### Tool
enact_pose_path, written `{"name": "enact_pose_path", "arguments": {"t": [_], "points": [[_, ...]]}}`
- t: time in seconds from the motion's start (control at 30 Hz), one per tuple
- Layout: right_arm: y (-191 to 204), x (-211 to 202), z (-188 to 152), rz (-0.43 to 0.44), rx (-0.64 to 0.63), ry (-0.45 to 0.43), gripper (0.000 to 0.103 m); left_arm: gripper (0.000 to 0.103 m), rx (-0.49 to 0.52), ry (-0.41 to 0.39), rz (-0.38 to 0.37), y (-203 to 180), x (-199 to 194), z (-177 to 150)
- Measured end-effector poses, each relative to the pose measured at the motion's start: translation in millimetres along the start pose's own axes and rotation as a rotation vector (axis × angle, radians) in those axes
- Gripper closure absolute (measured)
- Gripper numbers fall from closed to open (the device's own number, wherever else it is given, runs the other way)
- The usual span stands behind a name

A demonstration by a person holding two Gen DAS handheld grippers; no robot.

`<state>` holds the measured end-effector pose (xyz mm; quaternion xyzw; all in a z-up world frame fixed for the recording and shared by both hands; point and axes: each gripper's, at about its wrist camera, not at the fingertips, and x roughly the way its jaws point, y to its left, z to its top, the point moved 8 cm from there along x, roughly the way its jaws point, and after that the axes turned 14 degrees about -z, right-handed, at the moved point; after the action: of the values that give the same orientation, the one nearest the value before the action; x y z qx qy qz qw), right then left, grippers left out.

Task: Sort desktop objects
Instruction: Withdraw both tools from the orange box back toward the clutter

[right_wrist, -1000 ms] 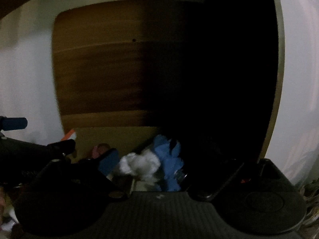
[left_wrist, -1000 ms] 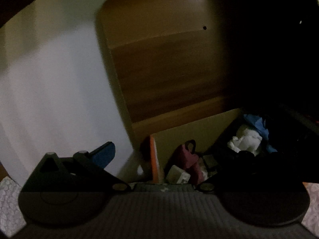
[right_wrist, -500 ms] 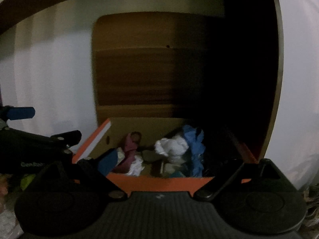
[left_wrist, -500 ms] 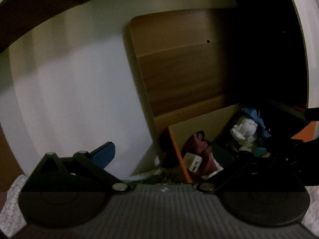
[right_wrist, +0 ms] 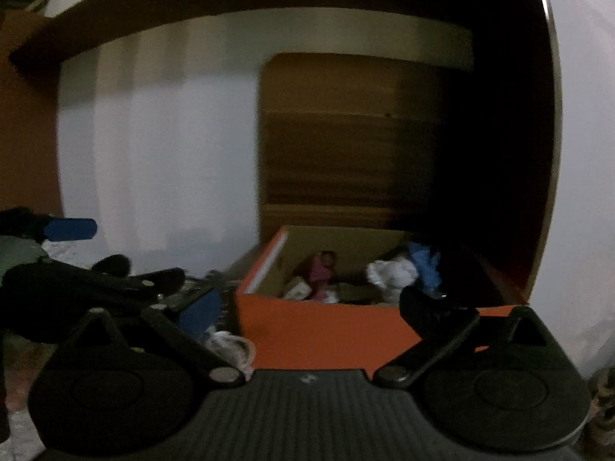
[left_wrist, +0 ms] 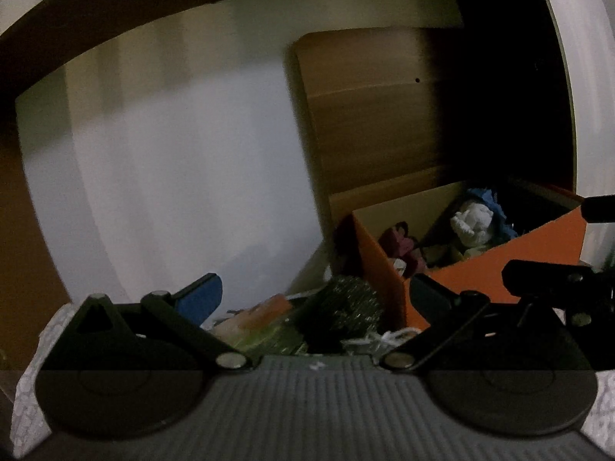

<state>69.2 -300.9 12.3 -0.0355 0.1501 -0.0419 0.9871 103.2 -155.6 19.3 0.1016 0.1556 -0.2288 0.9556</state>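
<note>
An orange cardboard box (right_wrist: 319, 330) stands under a dark wooden shelf; it also shows in the left wrist view (left_wrist: 538, 249). Inside lie a white plush (right_wrist: 392, 272), a blue cloth (right_wrist: 424, 265) and a dark red item (right_wrist: 323, 269). My right gripper (right_wrist: 311, 307) is open and empty, just in front of the box's near wall. My left gripper (left_wrist: 315, 296) is open and empty, left of the box, above a dark glittery wad (left_wrist: 349, 307) and an orange-and-green packet (left_wrist: 261, 319). The left gripper's blue pad shows in the right wrist view (right_wrist: 71, 229).
A white wall (left_wrist: 173, 176) rises behind the desk on the left. A brown wooden panel (right_wrist: 330, 146) stands behind the box, with deep shadow to its right. White crumpled material (right_wrist: 230, 345) lies left of the box. White bubble wrap (left_wrist: 23, 403) lies at the left edge.
Both grippers have drawn back from the box and to the left. The box's orange outer walls and the clutter left of it have come into view.
</note>
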Motion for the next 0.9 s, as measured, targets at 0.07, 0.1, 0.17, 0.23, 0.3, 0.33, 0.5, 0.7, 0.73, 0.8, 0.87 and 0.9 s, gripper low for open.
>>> {"name": "enact_pose_path", "arguments": {"t": [0.07,0.1,0.17,0.23,0.3,0.33,0.5,0.7,0.73,0.8,0.87,0.9], "points": [[9.4,-7.6,-0.8,0.018,-0.011,-0.004,0.001,0.000,0.004,-0.003,0.010,4.4,-7.2,-3.3],[13.3,-10.8,-0.6,0.025,-0.016,-0.005,0.001,0.000,0.010,-0.003,0.014,6.4,-10.2,-4.8],[22.3,-16.7,-1.5,0.045,-0.024,-0.007,0.001,0.000,0.010,-0.004,0.024,11.3,-16.6,-8.0],[29.4,-22.1,-2.7,0.061,-0.029,-0.010,0.001,0.000,-0.001,0.000,0.025,16.4,-22.3,-12.6],[37.0,-27.0,-4.8,0.080,-0.036,-0.011,0.000,0.000,-0.005,0.006,0.029,21.4,-27.9,-18.9],[41.0,-29.6,-6.0,0.089,-0.041,-0.012,0.000,0.000,-0.006,0.010,0.034,24.0,-30.7,-23.0],[56.1,-39.6,-14.5,0.117,-0.066,-0.012,0.000,0.000,-0.022,0.050,0.043,36.2,-39.1,-47.3],[67.7,-45.4,-36.9,0.150,-0.079,0.013,0.000,0.000,-0.033,0.113,0.087,54.9,-43.3,-88.8],[68.7,-44.3,-41.1,0.147,-0.087,0.019,0.000,0.000,-0.036,0.124,0.097,58.7,-43.7,-96.1],[69.9,-40.5,-50.6,0.141,-0.100,0.031,0.000,0.000,-0.051,0.150,0.105,66.3,-43.3,-109.9],[68.5,-35.1,-56.8,0.142,-0.096,0.048,0.000,0.000,-0.072,0.170,0.112,74.1,-42.4,-122.5],[67.8,-32.9,-59.4,0.143,-0.095,0.055,0.000,0.000,-0.079,0.181,0.119,77.5,-41.7,-128.1]]}}
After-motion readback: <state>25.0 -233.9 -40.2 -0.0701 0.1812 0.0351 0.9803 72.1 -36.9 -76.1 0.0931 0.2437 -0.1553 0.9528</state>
